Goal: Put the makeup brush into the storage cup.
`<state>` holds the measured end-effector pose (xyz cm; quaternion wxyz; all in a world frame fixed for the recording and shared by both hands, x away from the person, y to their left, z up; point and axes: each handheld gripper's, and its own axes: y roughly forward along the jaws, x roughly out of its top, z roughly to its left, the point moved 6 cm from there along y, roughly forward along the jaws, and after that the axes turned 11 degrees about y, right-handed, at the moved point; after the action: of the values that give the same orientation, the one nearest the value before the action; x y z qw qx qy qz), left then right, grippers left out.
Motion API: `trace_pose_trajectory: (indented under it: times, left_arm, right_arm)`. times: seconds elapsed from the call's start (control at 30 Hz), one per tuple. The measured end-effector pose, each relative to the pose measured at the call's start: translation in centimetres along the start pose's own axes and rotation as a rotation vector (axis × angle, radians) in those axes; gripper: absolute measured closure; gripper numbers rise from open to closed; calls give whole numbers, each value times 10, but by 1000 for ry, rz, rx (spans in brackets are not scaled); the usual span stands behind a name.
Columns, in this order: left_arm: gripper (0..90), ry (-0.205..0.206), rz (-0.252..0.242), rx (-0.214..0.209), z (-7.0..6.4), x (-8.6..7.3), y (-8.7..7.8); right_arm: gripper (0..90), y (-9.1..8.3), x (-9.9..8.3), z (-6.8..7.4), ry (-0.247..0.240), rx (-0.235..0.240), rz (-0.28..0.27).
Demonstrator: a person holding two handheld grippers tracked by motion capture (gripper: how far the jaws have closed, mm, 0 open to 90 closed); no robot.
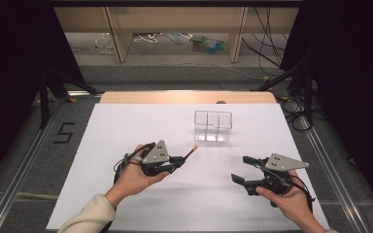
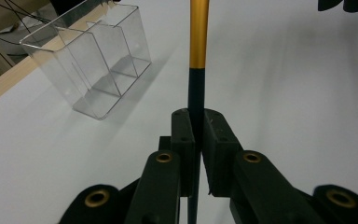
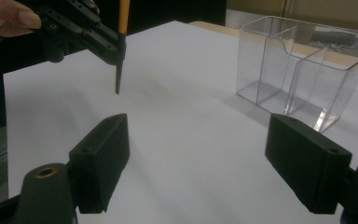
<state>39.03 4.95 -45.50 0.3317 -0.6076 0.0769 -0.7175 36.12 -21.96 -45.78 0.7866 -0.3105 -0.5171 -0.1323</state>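
Note:
My left gripper (image 1: 178,159) is shut on a thin brush with a black handle and a gold band (image 2: 198,44); its tip points up and right toward a clear plastic organizer (image 1: 213,126). In the left gripper view the handle (image 2: 196,100) runs straight up between the closed jaws, the divided organizer (image 2: 91,60) at upper left. My right gripper (image 1: 241,169) hovers open at the table's right front, nothing between its jaws. In the right gripper view the pads (image 3: 102,154) stand wide apart, the organizer (image 3: 300,70) ahead right, the left gripper holding the brush (image 3: 120,51) at upper left.
White paper (image 1: 126,126) covers the table, with a wooden edge (image 1: 184,97) at the far side. Dark stands and cables (image 1: 291,104) flank the table. A shelf with clutter (image 1: 204,43) stands on the floor beyond.

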Motion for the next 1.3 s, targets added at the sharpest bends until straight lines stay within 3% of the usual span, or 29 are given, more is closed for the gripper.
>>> trace_pose_trajectory:
  times: [0.1,0.13,0.17,0.2,0.23,0.27,0.37,0.47,0.53,0.6,0.63,0.67,0.83,0.9,0.97,1.0,1.2,1.23,1.3]
  left_arm:
    - [833,3,2,-1,-1,1,1]
    - [833,0,-2,-1,-1,2,1]
    - [833,4,-1,-3,-1,2,2]
    - [833,9,0,-3,-1,2,2]
    - [833,2,-4,-4,-2,3,3]
    - [833,6,-3,-6,-3,4,3]
    - [833,6,-10,-10,-5,8,7]
    - [833,21,-11,-18,-6,11,10]
    - [833,17,-17,-20,-7,13,13]
    - [833,18,-17,-23,-8,15,14]
    - [833,16,-18,-24,-9,16,15]
    - [833,20,-18,-27,-9,17,16]
    - [833,24,-22,-33,-11,20,20]
    - [833,33,-18,-31,-11,21,21]
    - [833,29,-26,-33,-12,23,23]
    - [833,27,-26,-33,-13,24,24]
    - [833,31,-33,-35,-14,28,28]
    - [833,34,-37,-38,-16,30,30]
    - [833,36,-37,-40,-17,32,32]
  right_arm:
    - [228,-2,-1,0,-4,-18,36]
    - [229,-2,-2,2,15,-10,53]
    - [229,2,-1,3,18,15,14]
    - [229,0,-1,2,11,-2,28]
    - [229,3,1,2,2,9,-5]
    - [230,3,0,3,19,12,8]
    - [230,3,1,1,-6,-5,11]
    - [231,3,0,1,1,-12,29]
    - [232,7,2,2,5,14,-7]
    - [233,7,2,2,4,14,-8]
    - [233,7,1,4,27,23,7]
    - [234,8,2,2,2,16,-9]
    - [238,9,3,2,9,15,-12]
    - [238,6,2,2,8,-7,19]
    - [239,10,3,2,8,18,-10]
    - [239,7,1,3,20,0,26]
    - [241,10,4,3,15,4,15]
    - [241,13,5,4,21,29,-18]
    - [243,11,4,4,31,11,26]
